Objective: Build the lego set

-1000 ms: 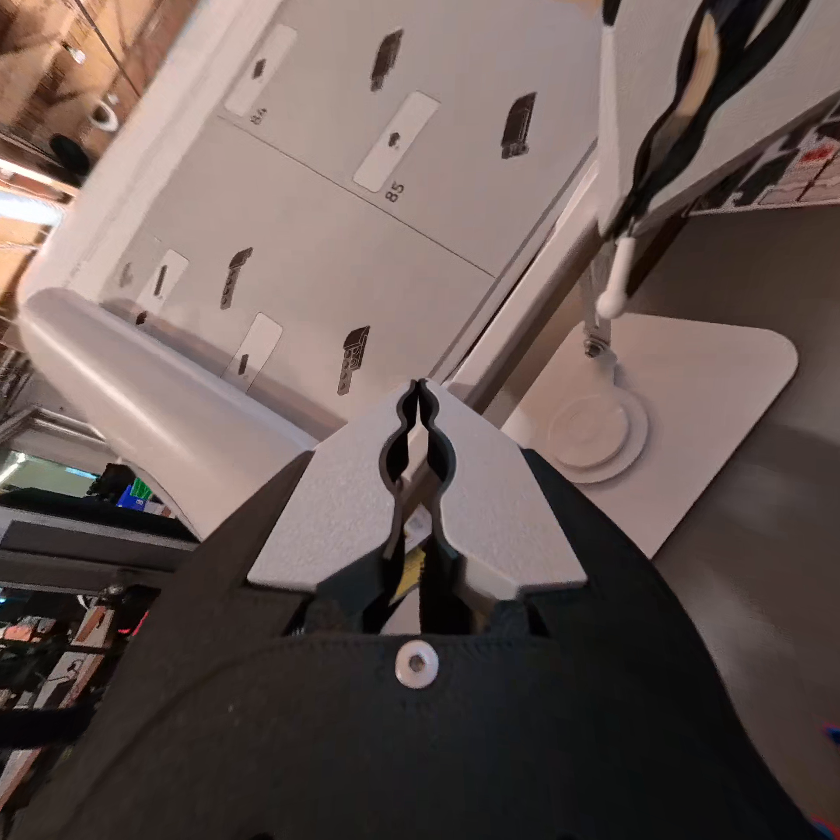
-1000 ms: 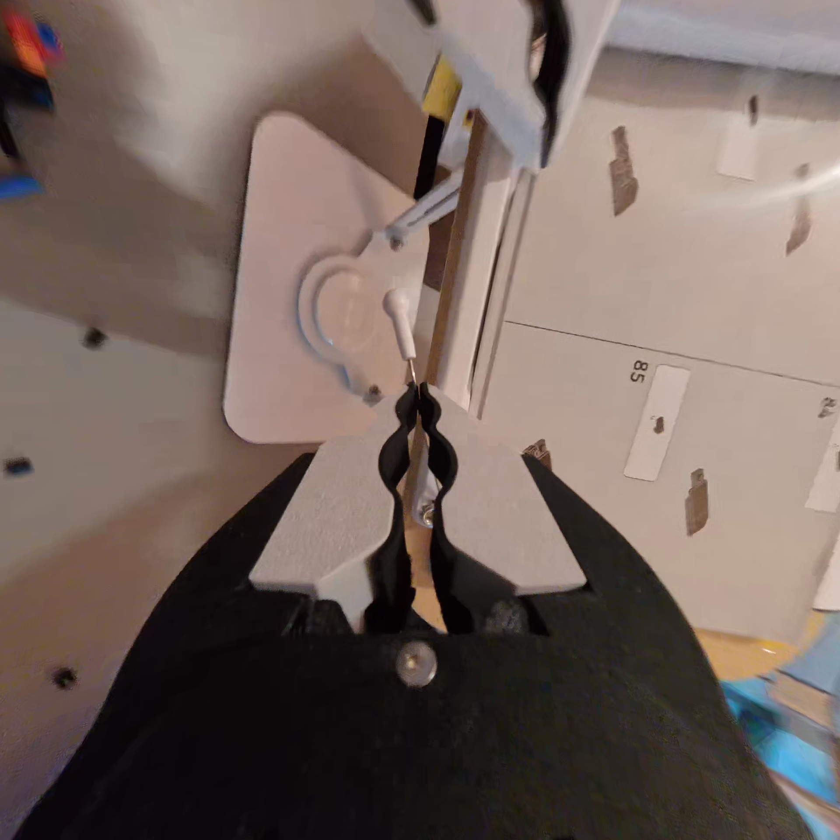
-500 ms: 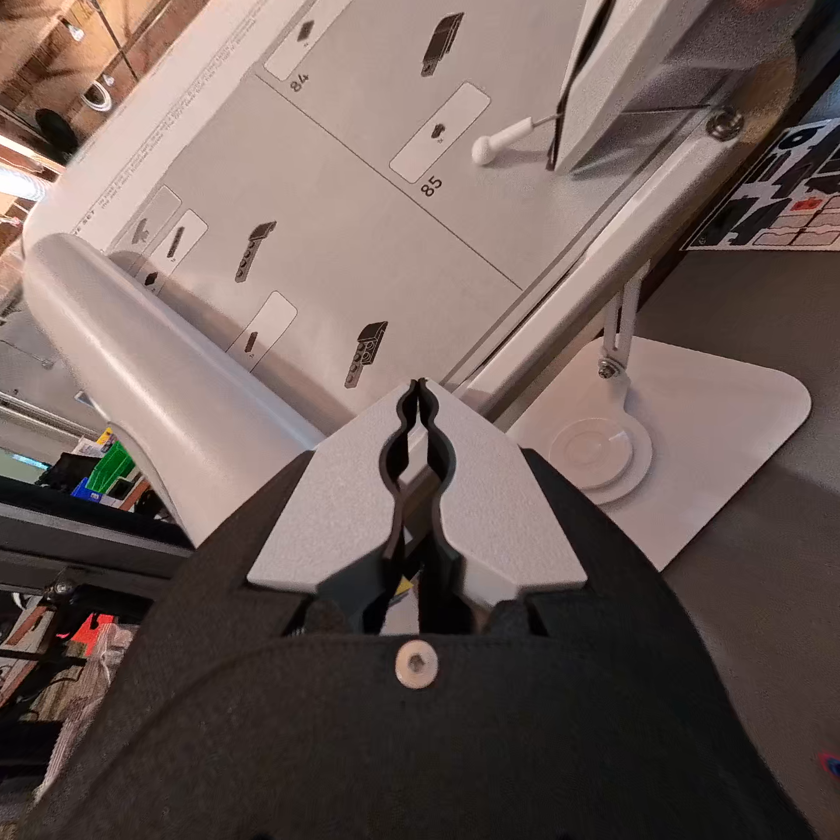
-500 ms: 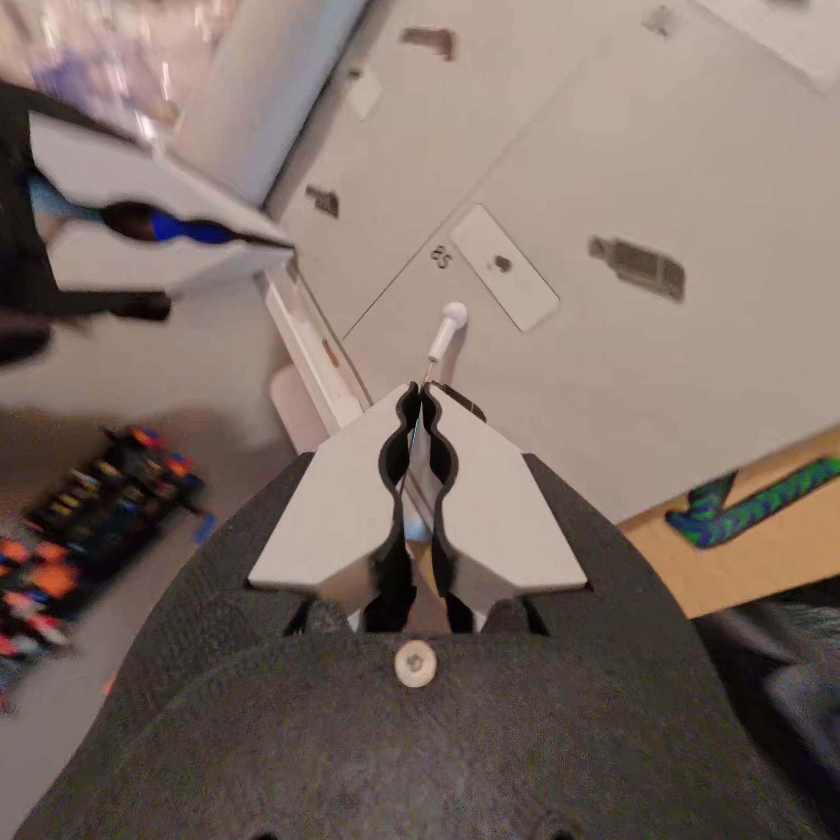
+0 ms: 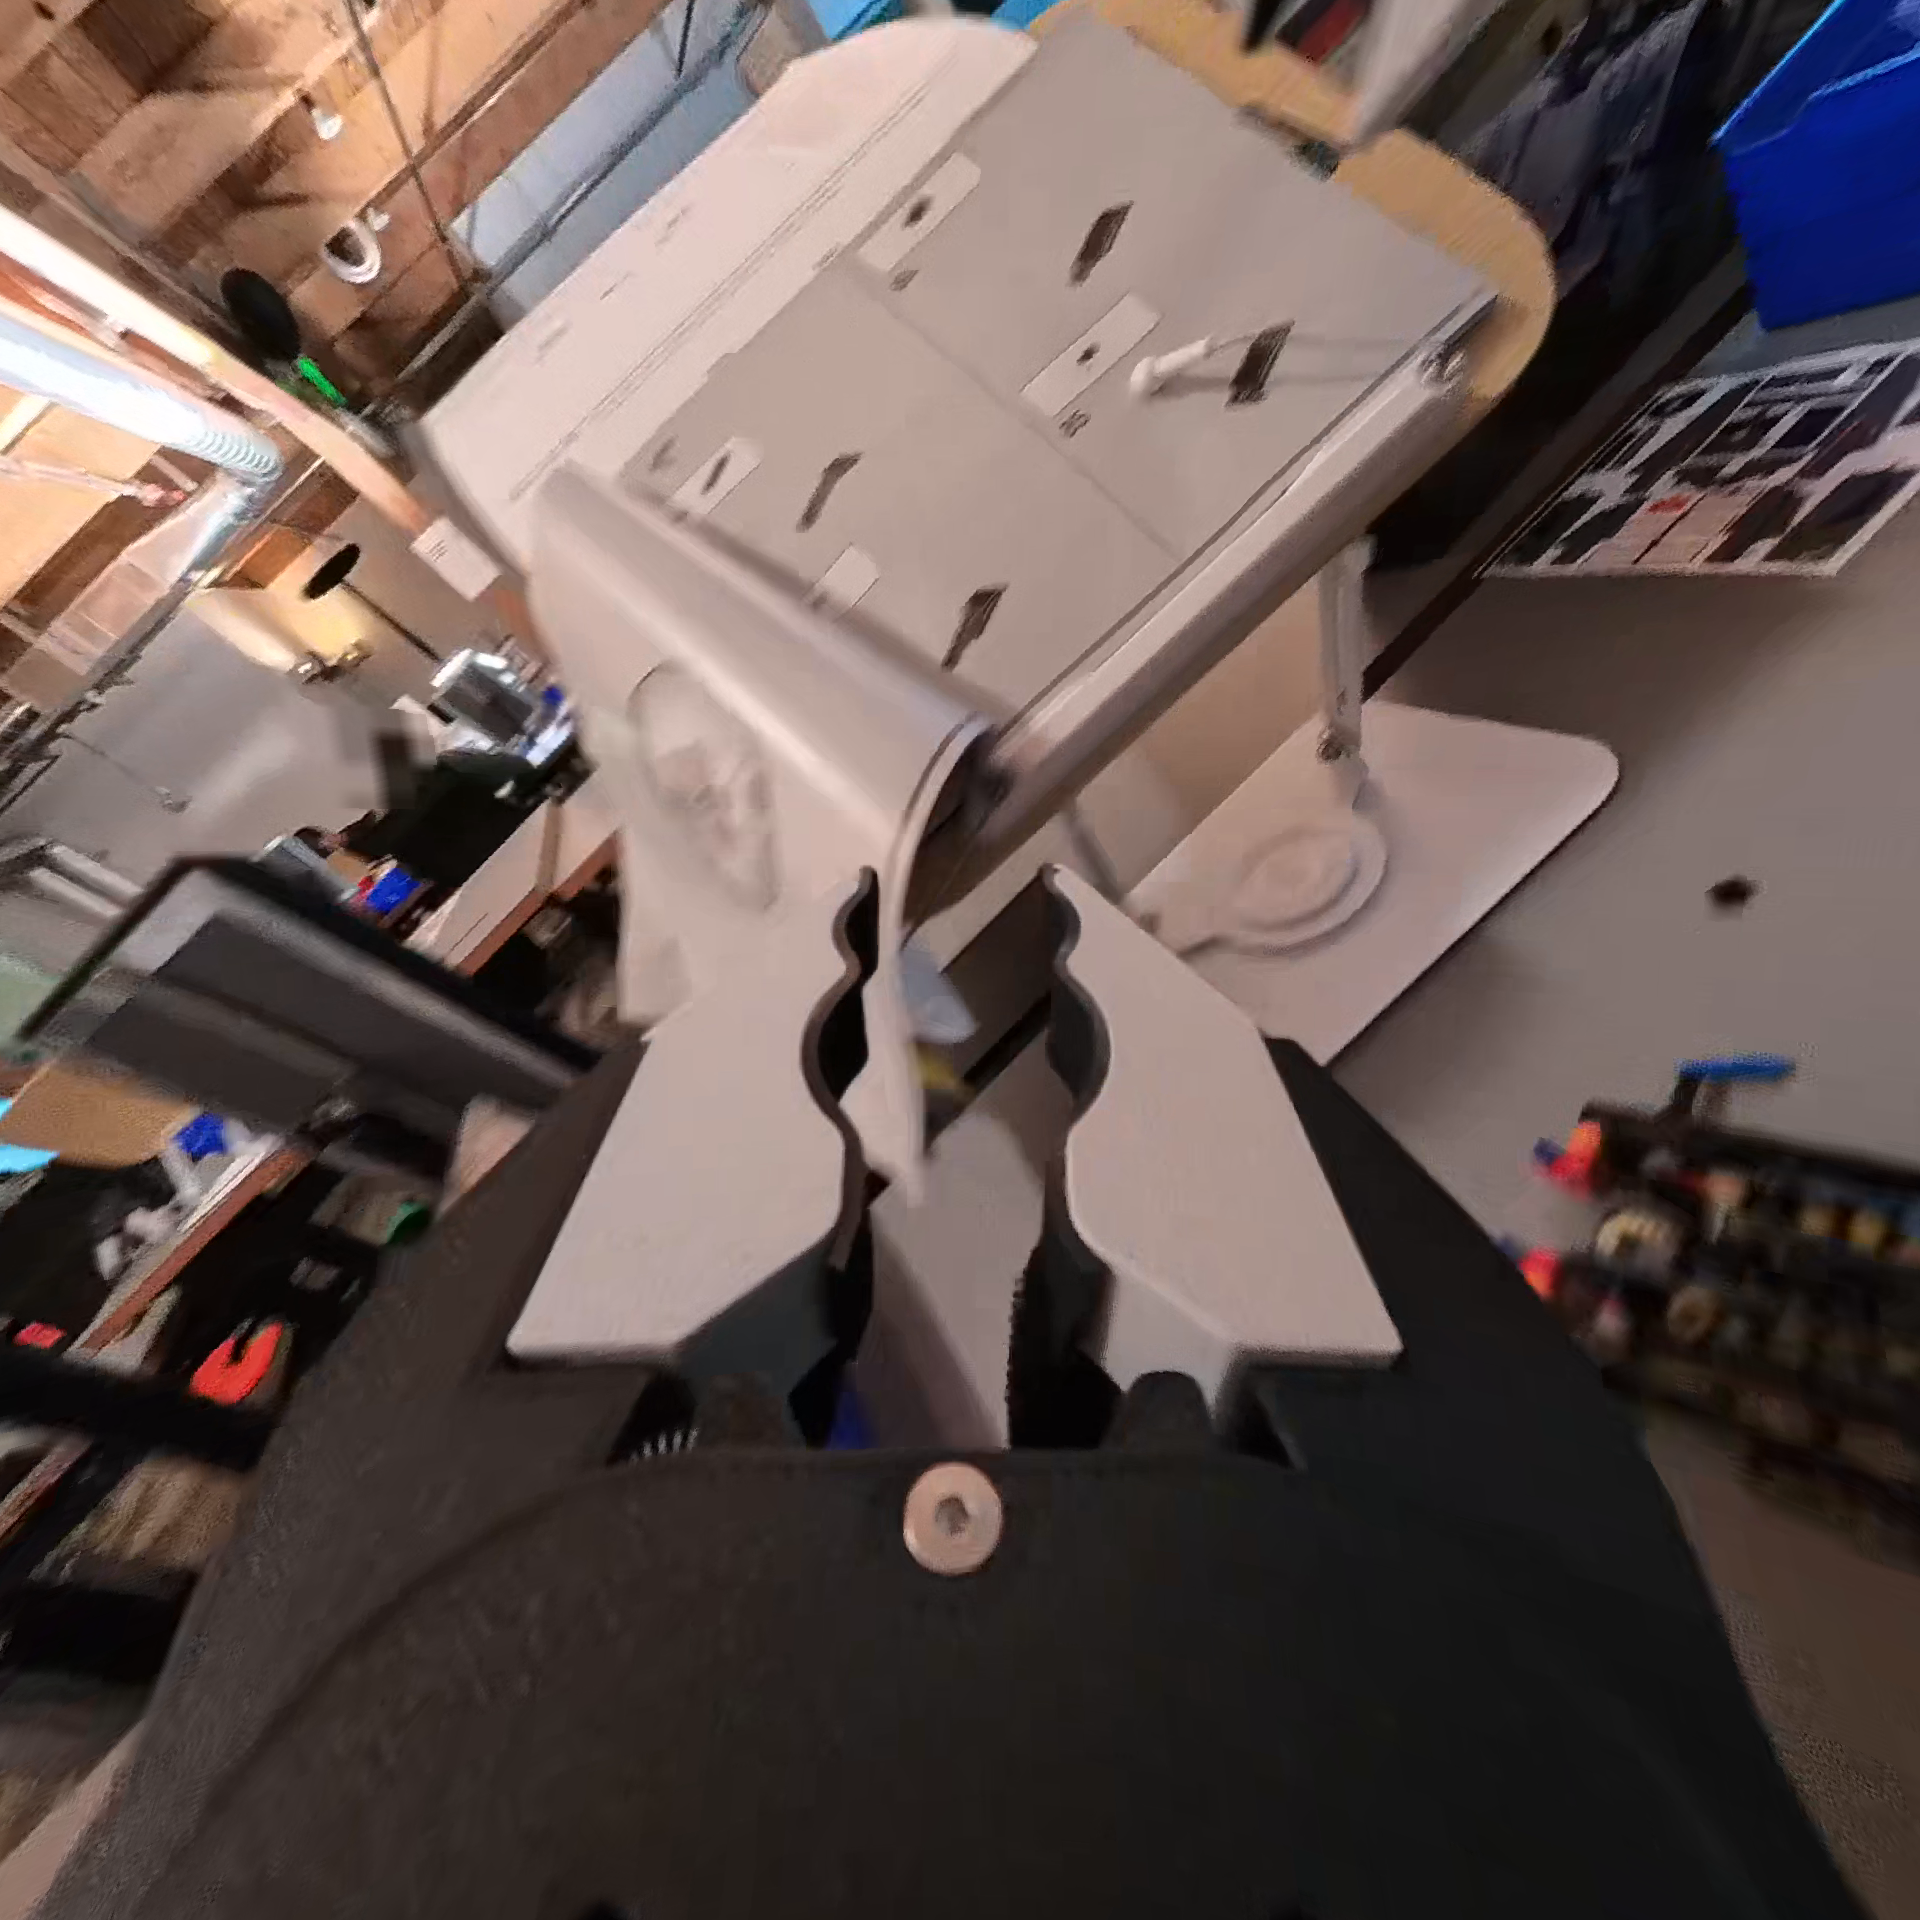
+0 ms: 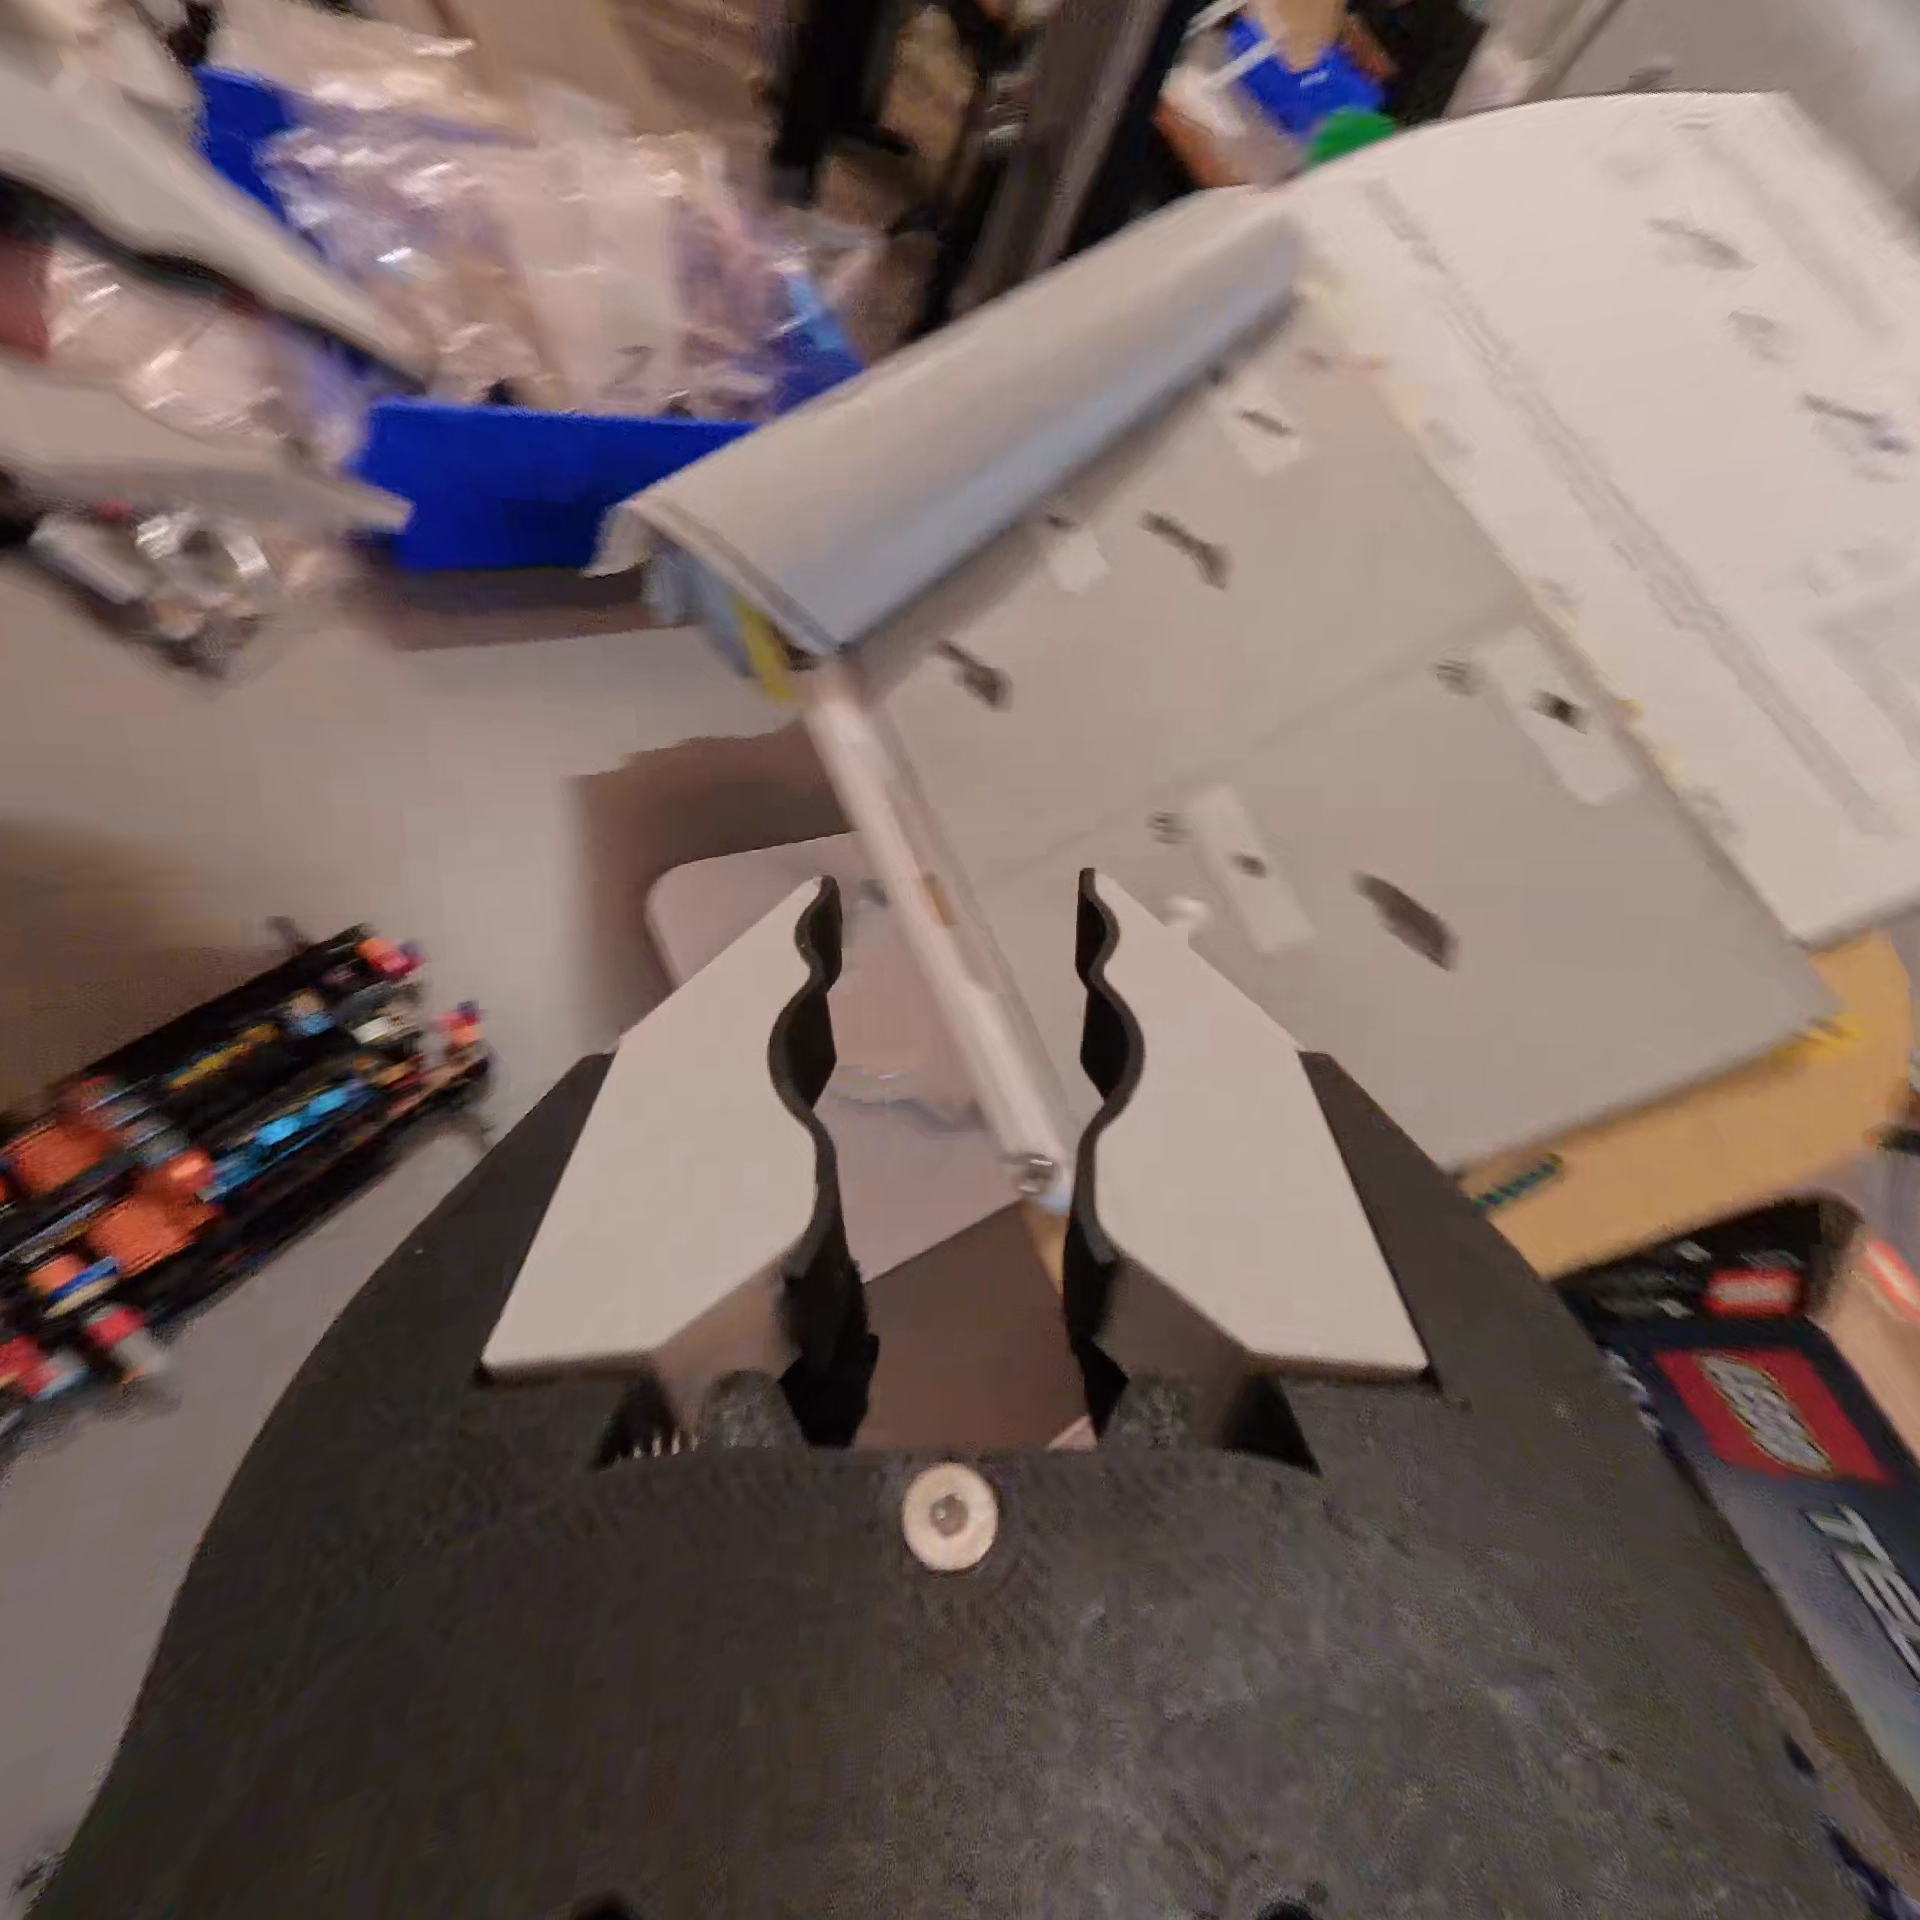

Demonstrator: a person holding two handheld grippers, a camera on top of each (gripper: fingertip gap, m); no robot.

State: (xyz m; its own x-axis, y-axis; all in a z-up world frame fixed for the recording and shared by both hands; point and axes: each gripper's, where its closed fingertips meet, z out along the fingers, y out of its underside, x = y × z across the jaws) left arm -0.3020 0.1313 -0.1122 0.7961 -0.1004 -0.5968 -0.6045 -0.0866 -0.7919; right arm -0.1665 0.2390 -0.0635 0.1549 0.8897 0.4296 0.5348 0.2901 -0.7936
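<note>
The open instruction booklet (image 5: 1039, 436) stands on a white book stand (image 5: 1455, 821). It also shows in the right wrist view (image 6: 1455, 623). A bundle of turned pages (image 5: 748, 665) curls over on its left. My left gripper (image 5: 956, 883) is open, and the lower edge of the curled pages hangs between its fingers, near the left one. My right gripper (image 6: 956, 885) is open and empty, with the stand's white ledge bar (image 6: 925, 914) running between its fingers. A white page-holder pin (image 5: 1174, 364) lies across the right page. The dark lego model (image 6: 208, 1091) sits on the table at the left.
The lego model also shows in the left wrist view (image 5: 1745, 1247), blurred at the right. A sticker sheet (image 5: 1714, 478) lies behind the stand. A blue bin (image 6: 520, 478) with plastic bags stands at the back. The lego box (image 6: 1766, 1434) lies at the lower right. Tip to tip, the grippers are about 20 cm apart. Measured from the fingertips, the dark lego model (image 6: 208, 1091) is 20 cm or so from the left gripper and 25 cm from the right.
Both grippers were shut half a second ago, the right on the page-holder pin, and are now open. Both have drawn back from the booklet, and the pin now rests on the right page.
</note>
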